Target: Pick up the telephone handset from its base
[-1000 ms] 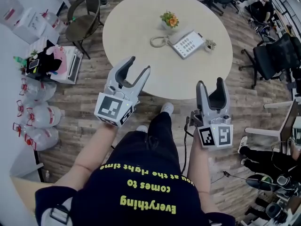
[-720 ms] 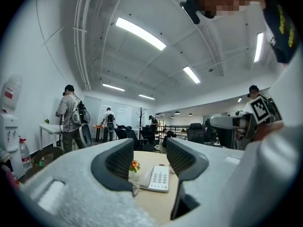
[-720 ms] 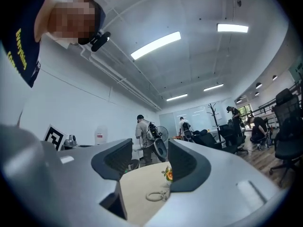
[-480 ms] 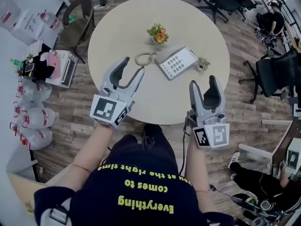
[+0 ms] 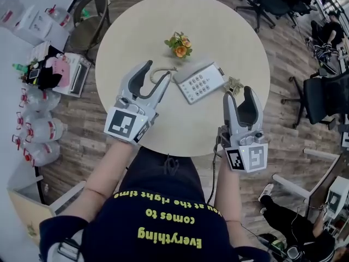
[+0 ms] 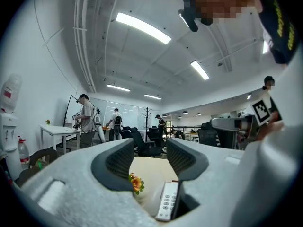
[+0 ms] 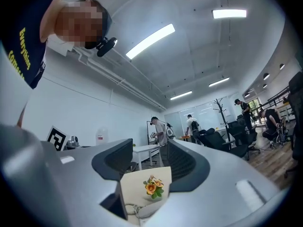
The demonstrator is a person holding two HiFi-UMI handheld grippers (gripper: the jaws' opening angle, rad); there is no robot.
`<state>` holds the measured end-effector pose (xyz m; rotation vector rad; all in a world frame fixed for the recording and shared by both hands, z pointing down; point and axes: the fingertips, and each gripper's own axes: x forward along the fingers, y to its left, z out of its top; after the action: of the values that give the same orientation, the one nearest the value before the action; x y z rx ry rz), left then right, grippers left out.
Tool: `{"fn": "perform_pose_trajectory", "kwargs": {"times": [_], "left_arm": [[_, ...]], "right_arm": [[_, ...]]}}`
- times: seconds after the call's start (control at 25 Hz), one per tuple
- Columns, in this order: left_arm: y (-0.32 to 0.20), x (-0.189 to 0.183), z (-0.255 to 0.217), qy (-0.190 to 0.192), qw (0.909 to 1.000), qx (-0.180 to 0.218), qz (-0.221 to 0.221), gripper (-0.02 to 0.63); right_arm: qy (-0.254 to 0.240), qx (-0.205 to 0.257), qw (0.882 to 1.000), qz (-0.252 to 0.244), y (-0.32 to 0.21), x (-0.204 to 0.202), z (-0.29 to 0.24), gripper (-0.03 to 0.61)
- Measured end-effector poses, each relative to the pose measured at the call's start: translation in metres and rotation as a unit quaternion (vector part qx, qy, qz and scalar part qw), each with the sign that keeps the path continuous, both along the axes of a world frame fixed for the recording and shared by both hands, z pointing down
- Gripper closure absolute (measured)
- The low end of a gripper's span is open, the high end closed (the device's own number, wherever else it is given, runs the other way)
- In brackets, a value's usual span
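The handset [image 5: 192, 71] lies on its base [image 5: 200, 84], its long axis running near-left to far-right. The left gripper [image 5: 157, 73], jaws wide apart and empty, is just beside its cord end. The right gripper [image 5: 240, 94], jaws closing on nothing, stands right of the base and is less near.

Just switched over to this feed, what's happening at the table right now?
A person holds a claw in each hand over the near side of the round table, both pointing toward the telephone. The handset lies on its base, untouched, with its coiled cord to the left. The left claw is open and empty. The right claw has its jaws closing with nothing between them. A small pot of flowers stands beyond the telephone.
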<state>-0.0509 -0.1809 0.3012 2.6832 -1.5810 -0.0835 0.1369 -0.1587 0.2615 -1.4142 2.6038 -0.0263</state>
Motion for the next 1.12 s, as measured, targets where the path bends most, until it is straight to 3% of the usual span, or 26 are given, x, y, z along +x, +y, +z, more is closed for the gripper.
{"fn": "perform_pose_trajectory", "kwargs": {"times": [0.32,0.52,0.64,0.72,0.96,1.12], "left_arm": [[-0.032,0.008,0.020,-0.004,0.9991,-0.019,0.039,0.397],[-0.051,0.012,0.038,-0.001,0.9977,-0.032,0.060,0.397],[-0.061,0.012,0.047,0.000,0.9969,-0.040,0.068,0.397],[-0.067,0.012,0.050,-0.001,0.9964,-0.043,0.073,0.397],[-0.081,0.013,0.062,-0.003,0.9958,-0.050,0.077,0.397],[-0.087,0.016,0.067,0.009,0.9952,-0.055,0.080,0.397]], "right_arm": [[0.000,-0.010,0.999,0.036,-0.030,-0.003,0.011,0.486],[-0.010,-0.027,0.998,0.062,-0.051,-0.001,0.029,0.557],[-0.023,-0.027,0.997,0.068,-0.060,0.002,0.036,0.566],[-0.028,-0.029,0.997,0.071,-0.065,0.003,0.040,0.541],[-0.020,-0.049,0.995,0.083,-0.077,0.007,0.055,0.383],[-0.020,-0.057,0.995,0.077,-0.080,0.009,0.060,0.330]]}}
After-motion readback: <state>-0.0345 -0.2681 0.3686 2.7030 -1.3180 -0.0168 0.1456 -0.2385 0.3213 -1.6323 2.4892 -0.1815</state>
